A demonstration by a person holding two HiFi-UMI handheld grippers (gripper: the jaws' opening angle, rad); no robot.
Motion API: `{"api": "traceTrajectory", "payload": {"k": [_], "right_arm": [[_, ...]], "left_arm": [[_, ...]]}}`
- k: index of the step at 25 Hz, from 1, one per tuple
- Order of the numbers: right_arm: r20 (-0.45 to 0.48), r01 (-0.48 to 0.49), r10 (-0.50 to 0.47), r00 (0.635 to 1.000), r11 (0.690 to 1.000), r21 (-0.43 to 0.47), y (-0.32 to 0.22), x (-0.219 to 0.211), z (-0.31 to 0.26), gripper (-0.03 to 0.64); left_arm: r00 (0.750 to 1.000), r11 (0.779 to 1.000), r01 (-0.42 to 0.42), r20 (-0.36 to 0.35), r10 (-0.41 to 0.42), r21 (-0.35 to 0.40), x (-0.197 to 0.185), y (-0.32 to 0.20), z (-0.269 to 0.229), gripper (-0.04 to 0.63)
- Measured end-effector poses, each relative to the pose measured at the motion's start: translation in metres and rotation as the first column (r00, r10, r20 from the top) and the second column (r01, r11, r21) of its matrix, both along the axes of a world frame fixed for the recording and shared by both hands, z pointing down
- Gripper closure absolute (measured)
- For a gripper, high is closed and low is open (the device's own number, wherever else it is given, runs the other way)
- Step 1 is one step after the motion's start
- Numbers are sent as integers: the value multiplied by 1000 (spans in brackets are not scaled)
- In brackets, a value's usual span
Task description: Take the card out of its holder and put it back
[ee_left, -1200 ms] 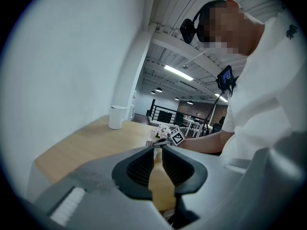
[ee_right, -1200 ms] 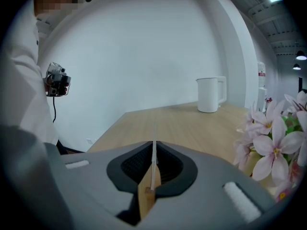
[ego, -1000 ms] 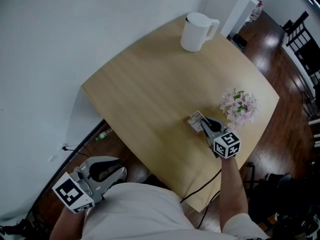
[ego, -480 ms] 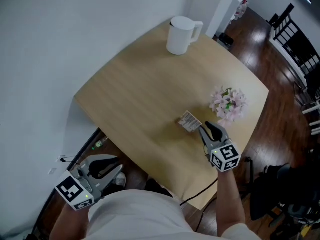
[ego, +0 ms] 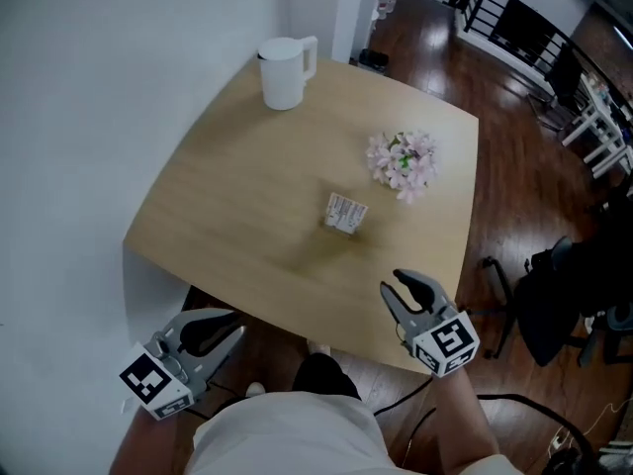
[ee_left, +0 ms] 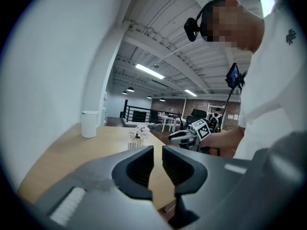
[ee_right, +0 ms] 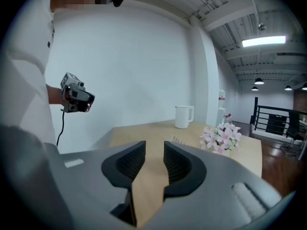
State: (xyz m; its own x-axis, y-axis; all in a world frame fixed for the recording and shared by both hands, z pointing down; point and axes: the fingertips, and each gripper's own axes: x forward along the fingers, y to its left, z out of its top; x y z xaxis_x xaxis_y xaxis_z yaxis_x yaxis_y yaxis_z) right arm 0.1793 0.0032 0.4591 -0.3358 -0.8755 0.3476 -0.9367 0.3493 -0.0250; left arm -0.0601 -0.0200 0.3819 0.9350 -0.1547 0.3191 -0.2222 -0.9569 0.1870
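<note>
The card holder, with a white printed card standing in it, sits near the middle of the wooden table. It also shows small in the right gripper view as the holder. My right gripper hovers over the table's near edge, well short of the holder. Its jaws are opening and nothing is between them. My left gripper hangs below and in front of the table's near left edge, away from the holder. Its jaws stand a narrow gap apart, empty.
A bunch of pink flowers stands just beyond the holder to the right. A white jug is at the table's far corner. A white wall runs along the left. A dark chair and cables are on the wood floor at the right.
My right gripper was shut at the card holder. It has let go, opened and drawn back to the table's near edge. The left gripper has stayed low at the left.
</note>
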Motion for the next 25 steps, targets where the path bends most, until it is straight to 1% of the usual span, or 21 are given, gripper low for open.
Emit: {"api": "traceTrajectory", "payload": {"k": [5,11,13,16,19,23,25], "right_arm": [[13,-145,146,989,989,-20,96,-56,-7,493],[-12,-268,267,964,962,-51,193,-130,-18,488],[-16,-304,303,953,952,-45,219,-154,-26,488],[-7,-348,348,937,937,-27,249,-190,-39,485],[-4,-372,372,928,928,-19,271,-223,-51,483],[-16,-392,392,920,920,-10,287,-244,-62,483],[-21,-388,387,922,922,-9,292,-250,-65,485]], "left_arm": [[996,996,-86,-24,86,-4,-47,31,6,534],[984,985,-174,-46,174,10,-105,77,2,534],[977,978,-206,-51,206,12,-125,94,2,534],[968,969,-246,-55,246,5,-152,114,4,534],[959,961,-276,-60,276,5,-173,129,2,534],[952,955,-295,-80,297,30,-183,139,-5,534],[951,955,-293,-90,296,46,-185,144,-10,534]]}}
